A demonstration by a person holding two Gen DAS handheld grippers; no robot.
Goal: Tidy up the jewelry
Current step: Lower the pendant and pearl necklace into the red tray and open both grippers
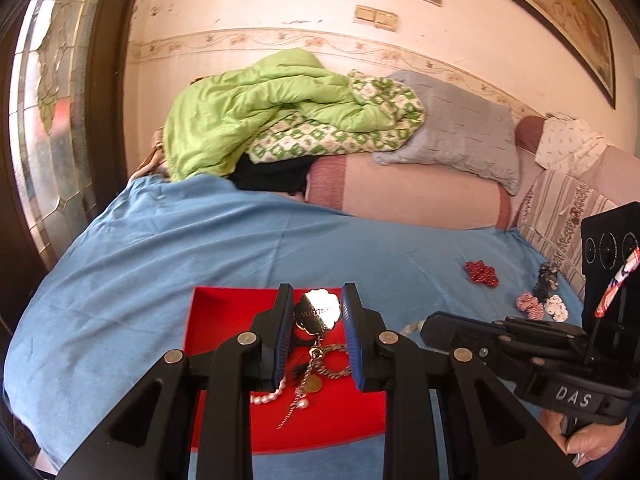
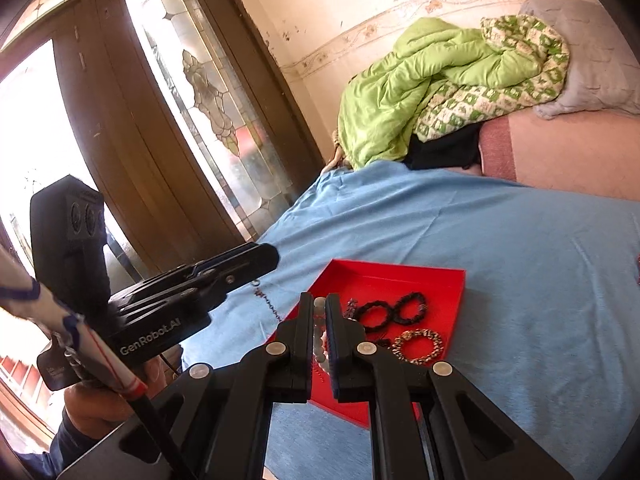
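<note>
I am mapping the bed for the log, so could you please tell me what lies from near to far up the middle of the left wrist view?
Pearls → gold pendant held between the left jaws → tray far rim → blue sheet → black cloth → green quilt → wall border.

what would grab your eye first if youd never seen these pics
The bright red tray on the blue bedspread, with jewelry inside. Next, the shiny gold scalloped pendant between the left gripper's jaws over the tray, then the lime green quilt heaped by the wall.
</note>
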